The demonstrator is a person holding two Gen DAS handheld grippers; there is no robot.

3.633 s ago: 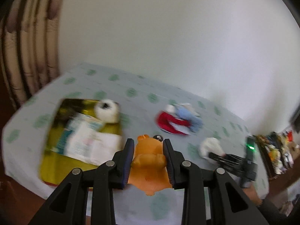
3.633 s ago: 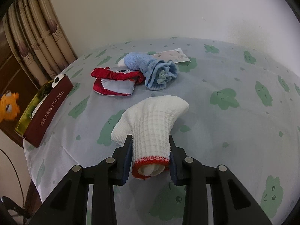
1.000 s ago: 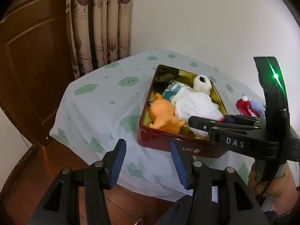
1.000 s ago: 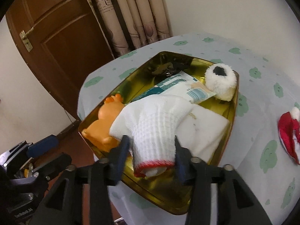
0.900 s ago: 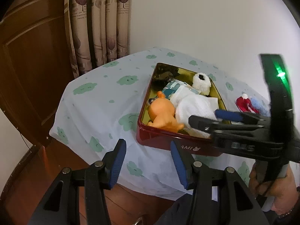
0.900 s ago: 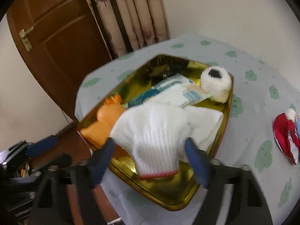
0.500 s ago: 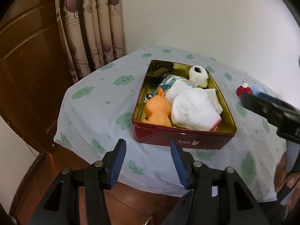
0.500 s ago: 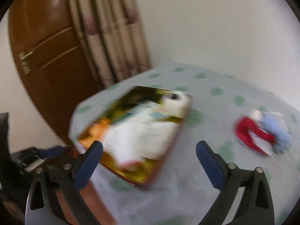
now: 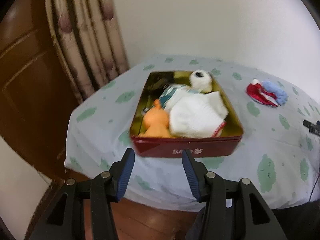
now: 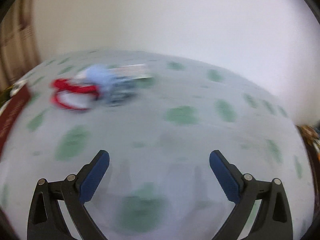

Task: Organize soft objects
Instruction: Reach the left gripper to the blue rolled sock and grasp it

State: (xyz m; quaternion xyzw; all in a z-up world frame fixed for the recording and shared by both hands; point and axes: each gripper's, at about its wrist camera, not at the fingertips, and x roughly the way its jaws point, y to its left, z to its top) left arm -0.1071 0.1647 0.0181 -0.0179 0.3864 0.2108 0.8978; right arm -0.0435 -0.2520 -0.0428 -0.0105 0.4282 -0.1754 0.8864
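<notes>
In the left wrist view a red tin with a gold inside (image 9: 232, 108) holds an orange soft toy (image 9: 156, 122), a white knitted sock (image 9: 194, 118) and a white fluffy ball (image 9: 201, 80). My left gripper (image 9: 158, 166) is open and empty, just in front of the tin's near wall. A red-and-white cloth (image 9: 260, 95) and a light blue sock (image 9: 277, 93) lie on the table to the right. My right gripper (image 10: 159, 165) is wide open and empty over the tablecloth; the red cloth (image 10: 70, 94) and blue sock (image 10: 104, 80) lie blurred ahead at the left.
The table carries a pale cloth with green prints (image 9: 270, 146). A brown wooden door (image 9: 24, 84) and curtains (image 9: 86, 40) stand at the left. The tin's red side (image 10: 12, 108) shows at the right wrist view's left edge. A white wall is behind.
My right gripper let go of the white sock in the tin, opened wide and swung right toward the red cloth and blue sock. My left gripper stayed open in front of the tin.
</notes>
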